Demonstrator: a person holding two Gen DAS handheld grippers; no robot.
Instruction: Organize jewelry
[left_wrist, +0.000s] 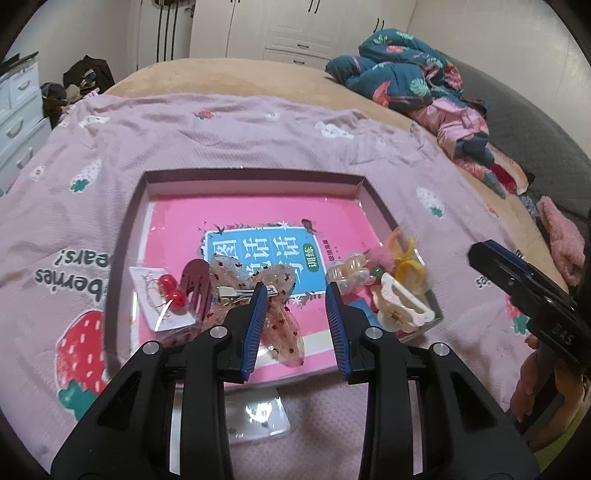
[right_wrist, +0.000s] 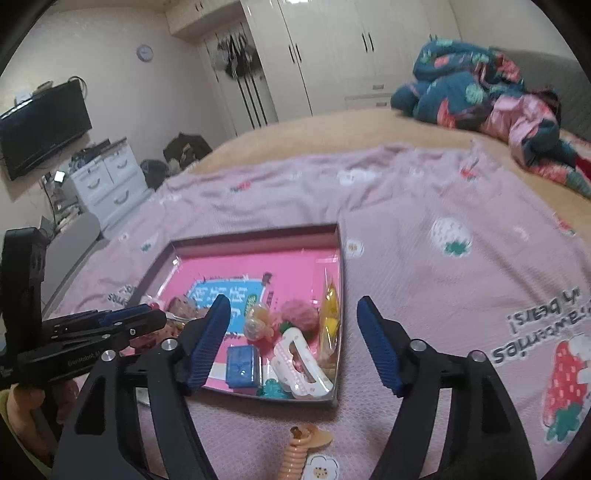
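covering the bed is a pink strawberry-print blanket, with a heap of dark floral bedding at the far corner. on the blanket lies a shallow dark-rimmed tray lined with a pink printed sheet. hair pieces crowd its near side: a sheer dotted bow on a metal clip, a maroon claw clip, and red cherry earrings on a white card to the left; a white claw clip, a small blue box, a pink pompom and yellow pieces by the right wall. a peach spiral hair tie lies on the blanket just outside the tray. the left claw hovers over the bow, partly apart, gripping nothing. the right claw stands wide apart and empty above the white clip.
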